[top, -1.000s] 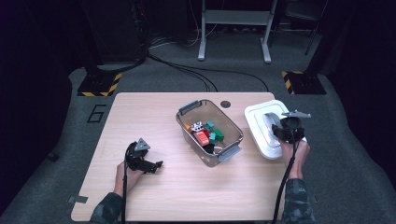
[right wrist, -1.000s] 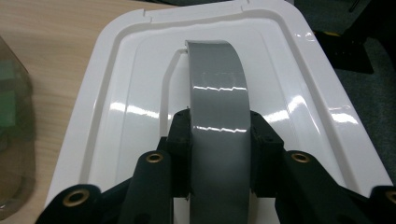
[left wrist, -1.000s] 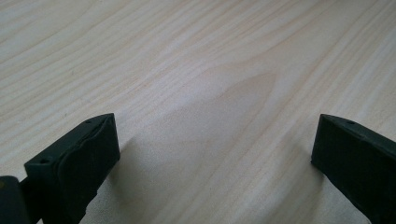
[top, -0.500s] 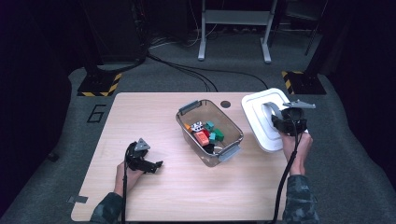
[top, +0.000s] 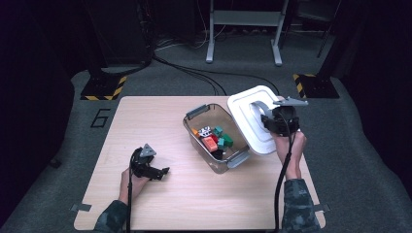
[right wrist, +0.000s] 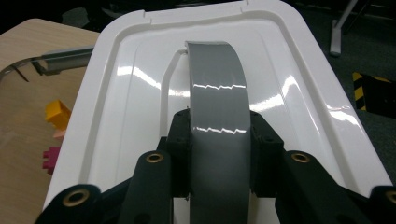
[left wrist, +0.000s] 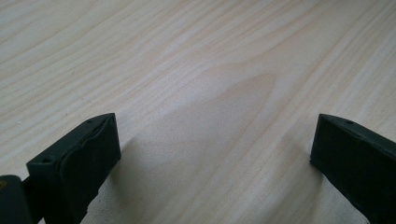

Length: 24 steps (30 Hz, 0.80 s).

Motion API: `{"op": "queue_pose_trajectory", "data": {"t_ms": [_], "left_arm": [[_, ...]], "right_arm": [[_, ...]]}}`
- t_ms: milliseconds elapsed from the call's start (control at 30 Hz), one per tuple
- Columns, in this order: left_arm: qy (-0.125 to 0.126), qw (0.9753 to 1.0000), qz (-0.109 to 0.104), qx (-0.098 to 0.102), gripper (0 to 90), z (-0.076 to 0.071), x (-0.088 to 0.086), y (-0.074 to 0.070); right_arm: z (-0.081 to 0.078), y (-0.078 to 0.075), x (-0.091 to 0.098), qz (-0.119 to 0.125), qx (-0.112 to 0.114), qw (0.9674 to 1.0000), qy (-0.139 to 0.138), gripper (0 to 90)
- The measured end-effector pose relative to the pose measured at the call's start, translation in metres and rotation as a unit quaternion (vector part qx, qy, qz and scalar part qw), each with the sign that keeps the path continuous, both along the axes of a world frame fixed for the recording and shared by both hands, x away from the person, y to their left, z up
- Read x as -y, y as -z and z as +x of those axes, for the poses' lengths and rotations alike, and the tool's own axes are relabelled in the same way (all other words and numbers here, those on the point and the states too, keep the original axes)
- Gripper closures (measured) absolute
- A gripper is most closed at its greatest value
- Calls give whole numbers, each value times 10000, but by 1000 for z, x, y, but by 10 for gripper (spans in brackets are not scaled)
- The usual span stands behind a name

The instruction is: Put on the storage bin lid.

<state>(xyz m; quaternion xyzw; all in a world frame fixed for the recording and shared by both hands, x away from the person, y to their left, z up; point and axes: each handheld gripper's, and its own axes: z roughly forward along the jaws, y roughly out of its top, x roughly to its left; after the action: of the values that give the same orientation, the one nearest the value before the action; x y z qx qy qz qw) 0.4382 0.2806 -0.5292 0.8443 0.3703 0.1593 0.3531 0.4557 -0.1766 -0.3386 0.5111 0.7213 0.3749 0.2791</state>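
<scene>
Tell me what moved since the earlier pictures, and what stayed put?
The right gripper, shut on the grey handle of the white lid, has lifted the lid off the table and tipped it up beside the clear bin. The left gripper stayed open on the table, and the bin with its toy blocks did not move.

Light wood-grain table on grey carpet floor. Clear plastic bin with grey latches sits right of centre on the tabletop, small coloured blocks inside. Left gripper rests on the tabletop near the left front. Black "6" marked at the table's far left corner.
</scene>
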Motion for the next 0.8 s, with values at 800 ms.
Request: {"op": "queue_pose_trajectory", "data": {"t_ms": [800], "left_arm": [[30,10000,42,-10,12,0,-1,0]], "right_arm": [[13,20,-89,116,-404,9955,-844,666]]}}
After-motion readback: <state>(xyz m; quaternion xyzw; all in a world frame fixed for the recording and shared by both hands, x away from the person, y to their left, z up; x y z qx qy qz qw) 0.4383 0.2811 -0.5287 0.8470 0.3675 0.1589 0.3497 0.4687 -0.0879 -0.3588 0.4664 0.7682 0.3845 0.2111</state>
